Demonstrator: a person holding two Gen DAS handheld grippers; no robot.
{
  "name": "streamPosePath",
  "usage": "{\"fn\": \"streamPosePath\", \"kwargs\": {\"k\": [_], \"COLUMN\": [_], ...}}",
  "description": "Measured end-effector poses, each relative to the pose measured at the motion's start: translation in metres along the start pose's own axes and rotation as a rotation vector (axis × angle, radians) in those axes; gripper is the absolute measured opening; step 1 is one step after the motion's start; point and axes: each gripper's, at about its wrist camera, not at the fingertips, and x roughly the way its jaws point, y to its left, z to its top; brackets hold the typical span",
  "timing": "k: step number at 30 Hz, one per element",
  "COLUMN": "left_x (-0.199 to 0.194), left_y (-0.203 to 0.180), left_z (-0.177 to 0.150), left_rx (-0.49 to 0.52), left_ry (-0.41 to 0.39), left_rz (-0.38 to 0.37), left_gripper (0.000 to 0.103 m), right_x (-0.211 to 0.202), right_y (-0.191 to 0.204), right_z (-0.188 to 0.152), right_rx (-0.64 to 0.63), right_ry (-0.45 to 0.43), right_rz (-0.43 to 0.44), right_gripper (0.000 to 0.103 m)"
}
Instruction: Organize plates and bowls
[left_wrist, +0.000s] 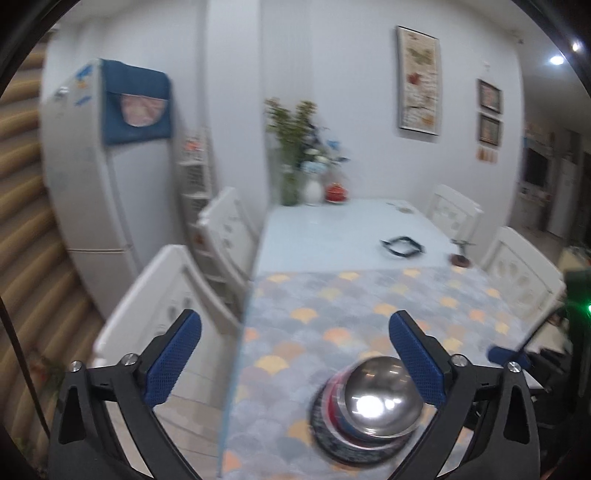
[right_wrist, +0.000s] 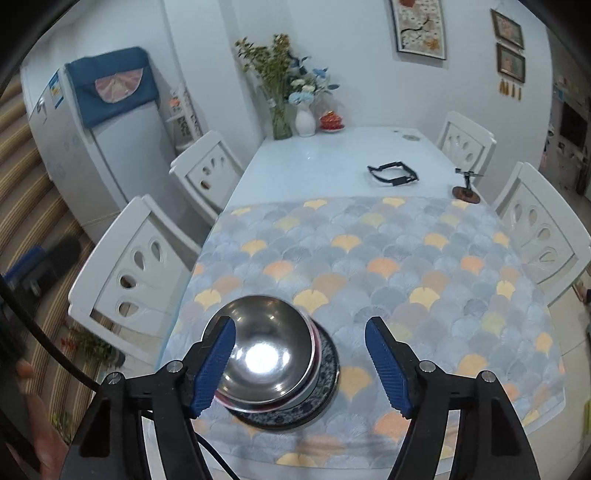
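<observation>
A shiny steel bowl (left_wrist: 380, 398) (right_wrist: 266, 343) sits on top of a stack, over a red-rimmed bowl and a blue-and-white patterned plate (left_wrist: 332, 443) (right_wrist: 325, 387). The stack stands on the fan-patterned tablecloth (left_wrist: 369, 295) (right_wrist: 369, 258) near the table's front left corner. My left gripper (left_wrist: 295, 317) hangs wide open above the table edge, with the stack low beside its right finger and nothing between the pads. My right gripper (right_wrist: 300, 321) is open above the stack. Its left finger (right_wrist: 214, 365) overlaps the steel bowl's rim in the picture, and the pads grip nothing.
White chairs (right_wrist: 136, 266) (right_wrist: 543, 229) flank the table on both sides. On the bare glass top behind the cloth lie a black strap-like object (right_wrist: 391, 173) and a small brown stand (right_wrist: 465, 194). Vases with flowers (right_wrist: 304, 118) stand at the far end, and a fridge (right_wrist: 92, 147) at the left.
</observation>
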Motion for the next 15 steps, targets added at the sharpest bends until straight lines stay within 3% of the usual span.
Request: {"fn": "streamPosePath", "kwargs": {"k": [7, 12, 15], "left_x": [-0.007, -0.003, 0.01], "left_y": [0.007, 0.005, 0.008], "left_z": [0.002, 0.001, -0.004], "left_rx": [0.034, 0.012, -0.073], "left_ry": [-0.033, 0.006, 0.1], "left_rz": [0.149, 0.115, 0.021], "left_gripper": [0.102, 0.102, 0.102], "right_x": [0.001, 0.0, 0.005], "right_y": [0.006, 0.002, 0.0], "right_z": [-0.007, -0.006, -0.008], "right_rx": [-0.023, -0.009, -0.006], "right_ry": [0.011, 0.01, 0.039], "right_rz": [-0.002, -0.018, -0.013], "right_gripper": [0.07, 0.071, 0.075]}}
